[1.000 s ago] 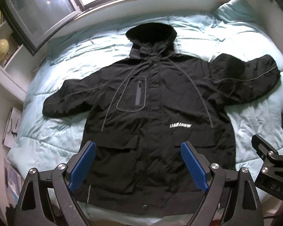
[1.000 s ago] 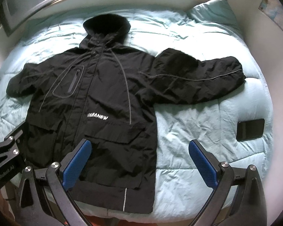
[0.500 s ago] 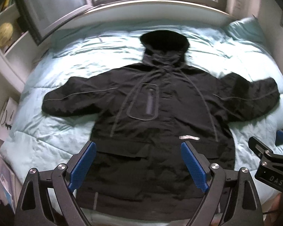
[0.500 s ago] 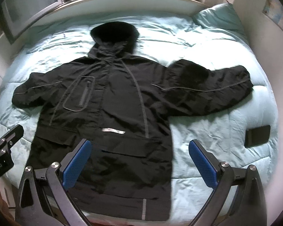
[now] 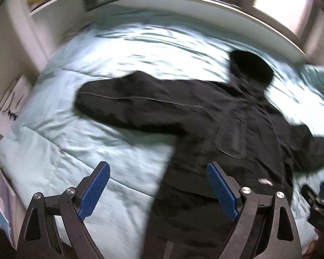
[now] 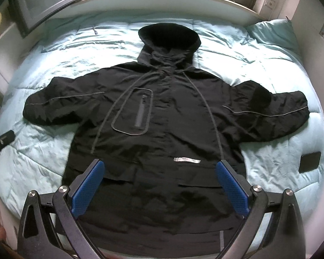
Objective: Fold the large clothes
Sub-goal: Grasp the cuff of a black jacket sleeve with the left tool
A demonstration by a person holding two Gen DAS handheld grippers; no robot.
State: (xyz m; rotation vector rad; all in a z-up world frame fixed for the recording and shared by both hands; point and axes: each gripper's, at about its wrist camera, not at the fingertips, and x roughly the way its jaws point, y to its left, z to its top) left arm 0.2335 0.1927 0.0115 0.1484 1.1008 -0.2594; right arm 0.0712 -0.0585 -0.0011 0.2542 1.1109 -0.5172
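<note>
Black hooded jacket (image 6: 162,129): spread flat, front side up, across the middle of the bed (image 6: 54,64). Hood (image 6: 169,36) toward the window edge, hem at the near edge, directly beneath the right gripper. Both sleeves extended sideways toward the left and right edges of the bed: left-side sleeve (image 6: 60,105), right-side sleeve (image 6: 274,116). Chest pocket (image 6: 136,112) and light logo strip (image 6: 186,160) facing up, confirming front-up orientation. Laid out this way, probably, to expose sleeves and side seams for a first fold; no fold made yet, by the look of it.

Right gripper (image 6: 159,185): released, blue pads wide apart, nothing between them. Held above the lower body of the jacket, centred over the hem; likely a survey position before selecting a grasp point.

Left gripper (image 5: 158,192): likewise released and empty. Aimed at bare quilt beside the jacket's side seam, with the sleeve (image 5: 129,103) stretching toward the bed's left edge ahead of it. Left wrist view blurred by motion; fine detail not readable. Judged to be oriented toward that sleeve as the first part to fold inward.

Dark flat object, possibly a phone (image 6: 310,162): on the quilt near the right edge of the bed, well apart from the jacket, clear of the folding area. Pillow (image 6: 274,32) at the far right corner.
</note>
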